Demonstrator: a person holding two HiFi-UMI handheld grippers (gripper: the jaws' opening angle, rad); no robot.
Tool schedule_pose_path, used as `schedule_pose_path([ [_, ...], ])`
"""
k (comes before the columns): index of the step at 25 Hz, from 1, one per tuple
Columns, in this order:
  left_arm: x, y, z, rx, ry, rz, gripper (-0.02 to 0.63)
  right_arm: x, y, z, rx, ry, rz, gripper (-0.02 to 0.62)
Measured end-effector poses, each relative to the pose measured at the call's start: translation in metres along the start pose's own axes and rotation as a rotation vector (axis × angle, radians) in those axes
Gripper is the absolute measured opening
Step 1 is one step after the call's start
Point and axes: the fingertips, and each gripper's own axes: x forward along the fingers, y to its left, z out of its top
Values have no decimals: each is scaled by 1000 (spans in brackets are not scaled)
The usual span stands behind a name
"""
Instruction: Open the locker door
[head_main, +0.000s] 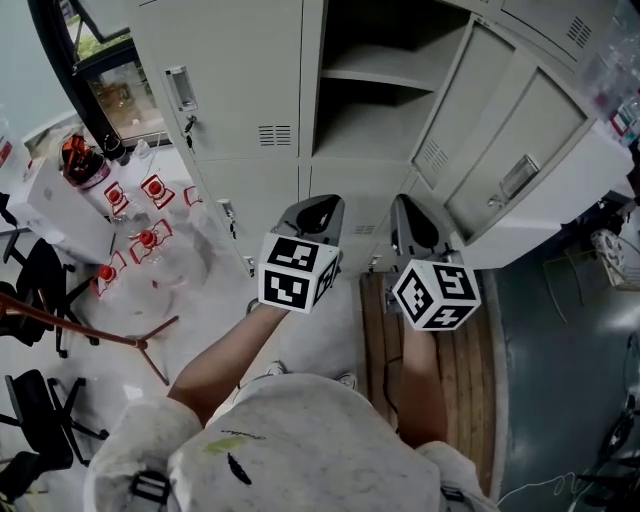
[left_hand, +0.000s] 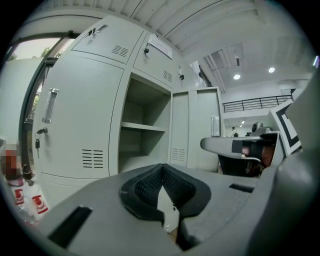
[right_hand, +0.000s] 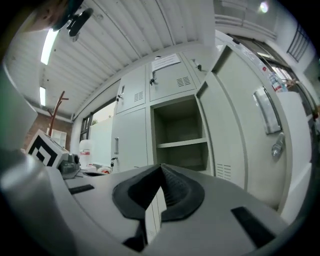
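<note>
The grey locker (head_main: 300, 150) has its upper middle compartment (head_main: 370, 80) open, with one shelf inside and nothing on it. Its door (head_main: 510, 140) is swung wide to the right, the handle (head_main: 518, 177) facing out. My left gripper (head_main: 312, 212) and right gripper (head_main: 415, 225) hang side by side in front of the locker, below the open compartment and apart from it. Both are shut on nothing. The left gripper (left_hand: 161, 172) view shows the compartment (left_hand: 145, 135) ahead. From the right gripper (right_hand: 161, 172) view the open door (right_hand: 245, 130) stands at right.
The neighbouring locker door (head_main: 230, 70) at left is closed, with a handle (head_main: 181, 88) and a key below it. Several red-labelled bottles (head_main: 145, 240) stand on the floor at left, by black chairs (head_main: 40, 280) and a red stand (head_main: 100, 335). Wooden planks (head_main: 455, 370) lie underfoot.
</note>
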Motion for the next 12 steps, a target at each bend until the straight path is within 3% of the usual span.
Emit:
schedule_pose_path([
  [4,-4,9,2,10,-10,25,6,5,12,-7,-111,16,-24,3],
  [12,-5,14,-2,11,1,38,6,7,14,-16,-126,36,-19,3],
])
